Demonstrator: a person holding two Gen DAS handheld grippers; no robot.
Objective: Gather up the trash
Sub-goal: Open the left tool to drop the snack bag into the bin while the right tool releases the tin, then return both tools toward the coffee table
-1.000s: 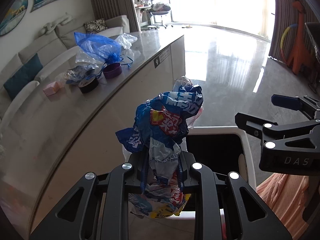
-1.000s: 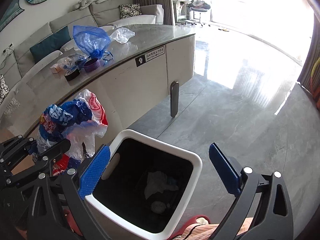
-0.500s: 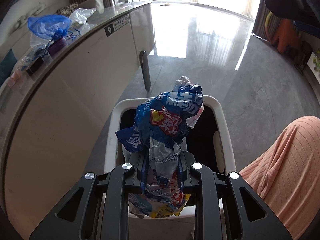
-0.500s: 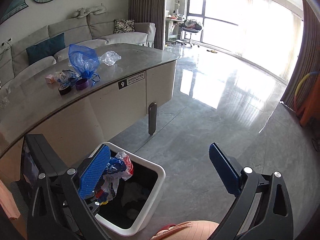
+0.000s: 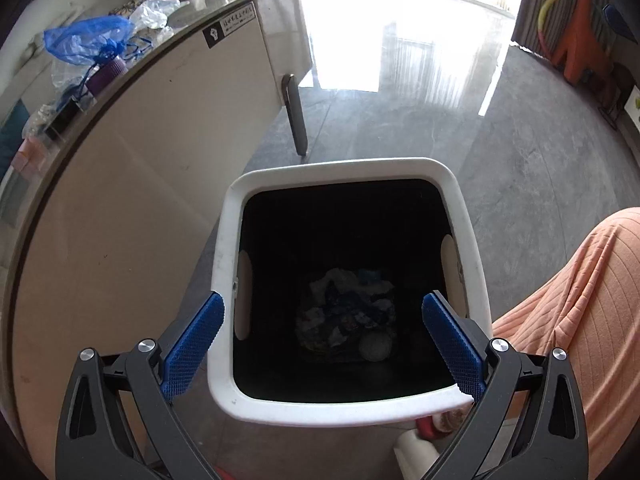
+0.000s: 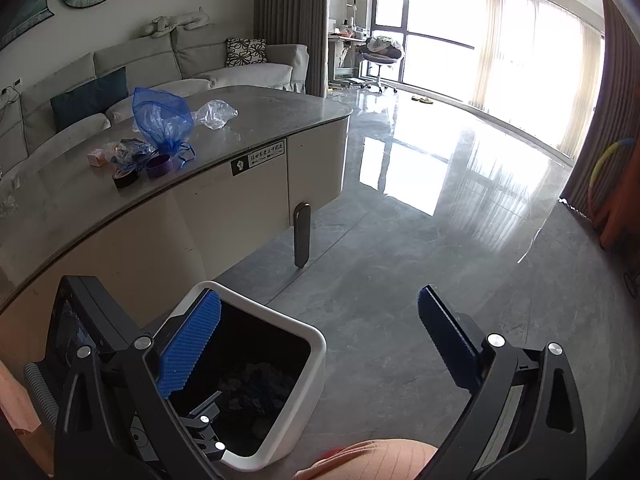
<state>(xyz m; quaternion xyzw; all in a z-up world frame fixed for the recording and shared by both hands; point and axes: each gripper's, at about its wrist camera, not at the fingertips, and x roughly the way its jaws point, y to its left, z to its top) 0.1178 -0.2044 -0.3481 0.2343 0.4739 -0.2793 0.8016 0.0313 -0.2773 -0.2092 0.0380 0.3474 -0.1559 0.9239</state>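
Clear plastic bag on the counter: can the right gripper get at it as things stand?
Probably yes: the right gripper is open and empty, and nothing covers the clear plastic bag, though it lies far across the counter.

The white bin (image 6: 276,380) stands on the floor just beside the curved tabletop (image 6: 256,120), which carries a blue bag (image 6: 162,120), a clear bag (image 6: 216,114) and tape rolls (image 6: 142,172), while the right gripper (image 6: 320,340) hangs above the bin's rim with jaws wide apart and nothing between them.

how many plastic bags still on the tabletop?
2 plain: a blue translucent plastic bag mid-table and a clear crumpled plastic bag beyond it. A smaller plastic wad by the tape rolls may be a third.
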